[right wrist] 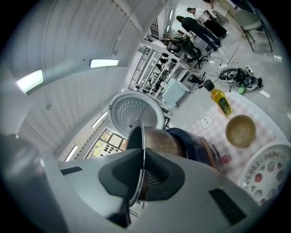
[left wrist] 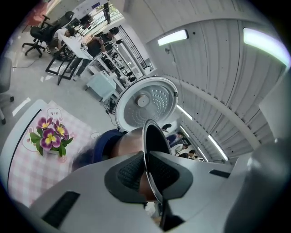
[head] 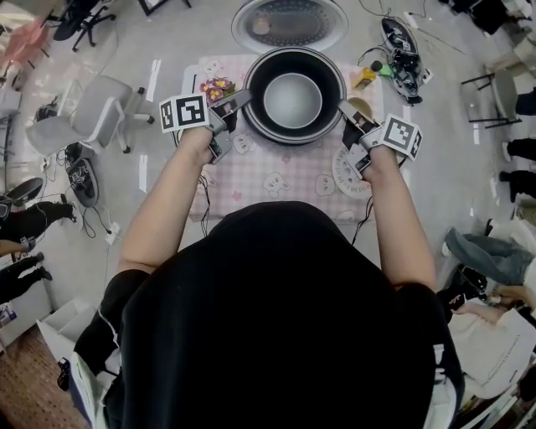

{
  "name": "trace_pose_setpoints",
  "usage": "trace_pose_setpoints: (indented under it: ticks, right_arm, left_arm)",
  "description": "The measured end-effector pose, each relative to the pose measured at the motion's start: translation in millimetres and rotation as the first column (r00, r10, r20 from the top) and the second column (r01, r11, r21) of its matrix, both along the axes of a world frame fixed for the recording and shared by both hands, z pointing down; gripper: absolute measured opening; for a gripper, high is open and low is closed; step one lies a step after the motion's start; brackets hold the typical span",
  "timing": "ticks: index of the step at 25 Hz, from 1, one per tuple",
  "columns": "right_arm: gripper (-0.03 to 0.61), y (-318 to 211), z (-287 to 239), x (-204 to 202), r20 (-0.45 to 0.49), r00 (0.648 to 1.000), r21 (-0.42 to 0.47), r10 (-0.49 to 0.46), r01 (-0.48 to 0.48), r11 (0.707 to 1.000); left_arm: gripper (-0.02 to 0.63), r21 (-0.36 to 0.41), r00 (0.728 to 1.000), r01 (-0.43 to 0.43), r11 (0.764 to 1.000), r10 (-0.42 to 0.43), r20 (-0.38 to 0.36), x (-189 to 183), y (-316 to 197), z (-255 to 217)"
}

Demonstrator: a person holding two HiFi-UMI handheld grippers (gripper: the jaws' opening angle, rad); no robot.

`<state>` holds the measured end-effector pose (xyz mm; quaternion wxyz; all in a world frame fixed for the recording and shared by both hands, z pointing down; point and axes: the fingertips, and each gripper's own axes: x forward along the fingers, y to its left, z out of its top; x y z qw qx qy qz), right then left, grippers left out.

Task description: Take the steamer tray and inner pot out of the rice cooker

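Open lid (head: 289, 23) stands behind; flowers (head: 217, 87) left, bowl (right wrist: 240, 130) right; table (head: 285, 172) front free.

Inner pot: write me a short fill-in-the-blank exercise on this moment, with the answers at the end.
The left gripper and the right gripper each have their fingers clamped on the inner pot, at its ____.
Beyond the pot, the cooker lid stands ____.
The steamer tray lies on the checked tablecloth beside the ____ gripper.
Missing words: rim; open; right.
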<state>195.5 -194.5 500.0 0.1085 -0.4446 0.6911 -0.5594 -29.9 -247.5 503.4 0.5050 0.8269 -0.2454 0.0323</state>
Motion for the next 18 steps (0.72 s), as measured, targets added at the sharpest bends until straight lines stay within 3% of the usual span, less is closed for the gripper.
trace_pose_setpoints:
  ticks: [4,8,13,18]
  right_arm:
    - [0.032,-0.7,-16.3,-7.3,0.011,0.999,0.081,-0.036,0.035,0.996]
    - [0.032,9.4,-21.2,-6.3,-0.002,1.0,0.035,0.001,-0.001,0.999]
    - [0.032,9.0,-30.9,-13.6,-0.004,1.0,0.058,-0.017,0.017,0.998]
    - [0.031,1.5,-53.1,-31.7,0.03,0.994,0.162,-0.102,0.096,0.982]
  left_arm:
    - [0.051,0.019,1.0,-0.002,1.0,0.002,-0.011,-5.7,4.2,-12.9]
    - [0.052,0.03,1.0,0.003,1.0,-0.002,-0.021,-7.7,8.3,-18.6]
    - [0.052,0.049,0.999,0.026,0.998,-0.024,-0.031,-18.1,11.0,-27.9]
    - [0.052,0.069,0.997,0.067,0.995,-0.064,-0.046,-32.1,13.7,-42.7]
